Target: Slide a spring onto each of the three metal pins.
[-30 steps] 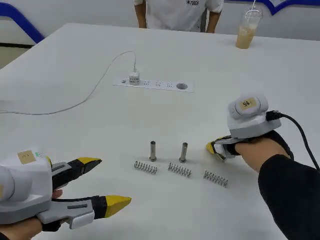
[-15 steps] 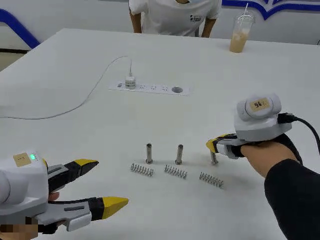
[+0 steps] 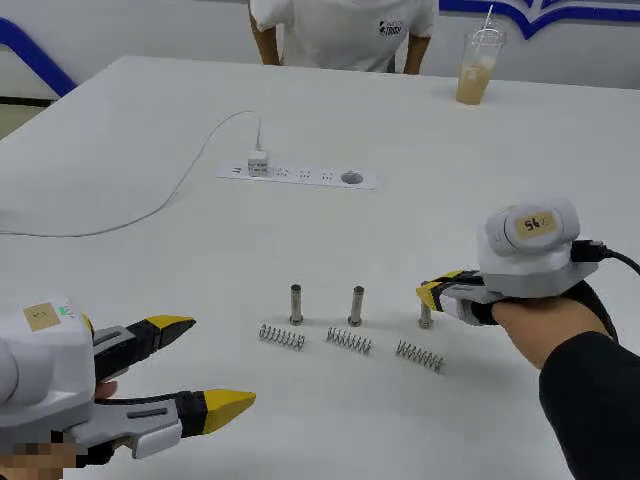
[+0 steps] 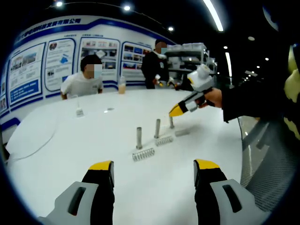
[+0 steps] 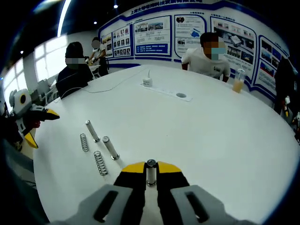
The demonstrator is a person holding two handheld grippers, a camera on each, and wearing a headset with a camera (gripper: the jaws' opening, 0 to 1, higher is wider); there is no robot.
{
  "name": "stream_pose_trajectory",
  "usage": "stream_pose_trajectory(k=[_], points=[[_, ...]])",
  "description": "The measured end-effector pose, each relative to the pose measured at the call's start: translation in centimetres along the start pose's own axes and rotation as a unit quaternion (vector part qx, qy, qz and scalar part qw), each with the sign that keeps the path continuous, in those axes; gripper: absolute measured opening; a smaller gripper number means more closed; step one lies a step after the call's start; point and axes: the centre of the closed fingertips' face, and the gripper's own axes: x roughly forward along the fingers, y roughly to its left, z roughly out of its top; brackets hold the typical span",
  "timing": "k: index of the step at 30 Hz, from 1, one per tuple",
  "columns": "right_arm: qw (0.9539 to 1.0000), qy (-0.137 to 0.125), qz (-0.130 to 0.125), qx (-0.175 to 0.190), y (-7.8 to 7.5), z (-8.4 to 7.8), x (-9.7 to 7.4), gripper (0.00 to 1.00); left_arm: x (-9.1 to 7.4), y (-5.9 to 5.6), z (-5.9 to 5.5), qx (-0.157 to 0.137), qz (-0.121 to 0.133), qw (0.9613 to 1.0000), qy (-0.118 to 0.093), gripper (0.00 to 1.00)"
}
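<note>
At the lower centre of the head view, on the white table (image 3: 130, 140), three metal pins stand upright in a row: the left pin (image 3: 296, 303), the middle pin (image 3: 356, 305) and the right pin (image 3: 426, 316). Just in front of each, towards the bottom of the frame, a spring lies flat on the table, none of them on a pin: the left spring (image 3: 281, 336), the middle spring (image 3: 349, 341) and the right spring (image 3: 419, 356). The right gripper (image 3: 432, 295) reaches in from the right edge of the frame, with its yellow tips at the top of the right pin. In the right gripper view its jaws are closed on that pin, which stands between the yellow tips at the bottom centre. The left gripper (image 3: 200, 365) is at the lower left of the head view, above the table and well apart from the pins, its jaws spread wide with nothing between them; the left gripper view shows the same gap. A power strip (image 3: 300, 175) with a white cable lies in the upper middle. A plastic cup (image 3: 474, 66) with a straw stands at the upper right, and a person in a white shirt (image 3: 340, 30) stands at the top edge.
</note>
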Motion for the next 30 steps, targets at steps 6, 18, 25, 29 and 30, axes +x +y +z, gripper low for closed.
stream_pose_trajectory(k=[6,18,25,29,30], points=[[0.9999,-0.006,0.001,-0.008,0.4,-0.2,-0.4,0.09,0.1,-0.1,0.1,0.001,-0.002,1.0,-0.001,0.7],[0.9995,-0.02,0.007,-0.024,0.4,-0.3,-0.5,0.09,0.1,-0.2,0.2,0.001,-0.003,1.0,-0.004,0.7],[0.9994,-0.021,0.009,-0.026,0.7,-0.4,-0.4,0.09,0.0,-0.4,0.3,0.002,-0.003,1.0,-0.004,0.7],[0.9992,-0.023,0.013,-0.031,1.0,-0.4,-0.4,0.09,-0.1,-0.4,0.3,0.002,-0.002,1.0,-0.003,0.7],[0.9991,-0.023,0.013,-0.032,1.0,-0.4,-0.4,0.09,-0.1,-0.4,0.3,0.002,-0.002,1.0,-0.003,0.7]])
